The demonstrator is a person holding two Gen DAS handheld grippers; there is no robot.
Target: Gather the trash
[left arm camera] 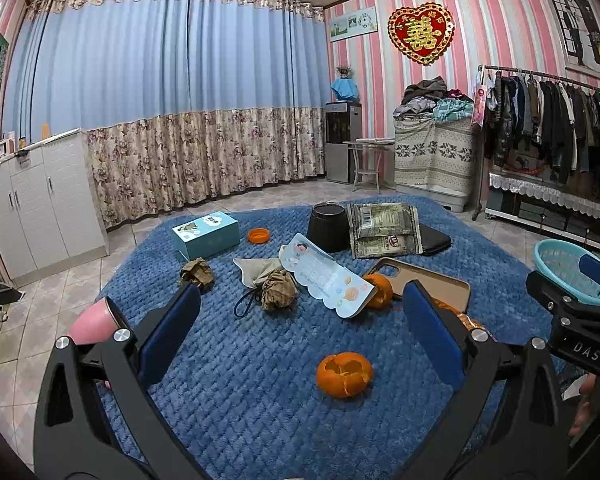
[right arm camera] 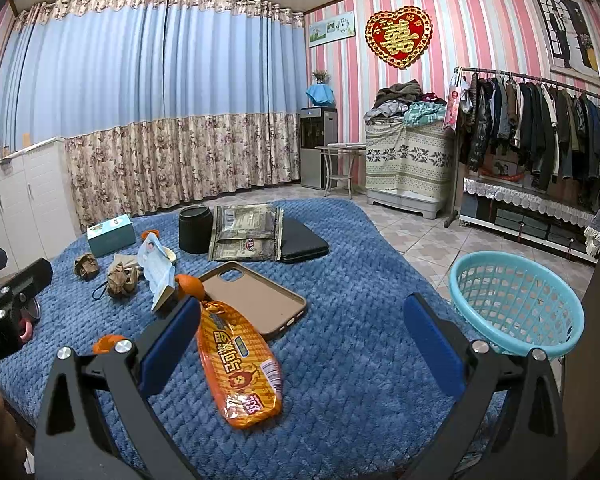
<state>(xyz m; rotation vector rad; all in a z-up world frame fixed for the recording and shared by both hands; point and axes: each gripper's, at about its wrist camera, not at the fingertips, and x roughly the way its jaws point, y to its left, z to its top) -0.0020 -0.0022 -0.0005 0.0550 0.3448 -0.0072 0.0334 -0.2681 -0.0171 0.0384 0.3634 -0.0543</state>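
An orange peel cup [left arm camera: 343, 374] lies on the blue blanket between the wide-open fingers of my left gripper [left arm camera: 300, 326]. Two crumpled brown paper balls [left arm camera: 278, 290] [left arm camera: 197, 274] lie further back, beside a light-blue card [left arm camera: 326, 276] and a second orange peel [left arm camera: 380, 290]. In the right wrist view an orange snack wrapper [right arm camera: 240, 368] lies just inside the left finger of my open right gripper [right arm camera: 304, 336], which holds nothing. A turquoise plastic basket [right arm camera: 516, 304] stands at the blanket's right edge. The basket [left arm camera: 568, 276] also shows in the left wrist view.
A tan phone case [right arm camera: 256, 298], a black pot [right arm camera: 196, 229], a green foil bag [right arm camera: 246, 238], a black pouch [right arm camera: 304, 242], a teal box [right arm camera: 111, 235] and an orange lid [left arm camera: 259, 235] sit on the blanket. A pink cup [left arm camera: 92, 322] is at left. Tiled floor surrounds the blanket.
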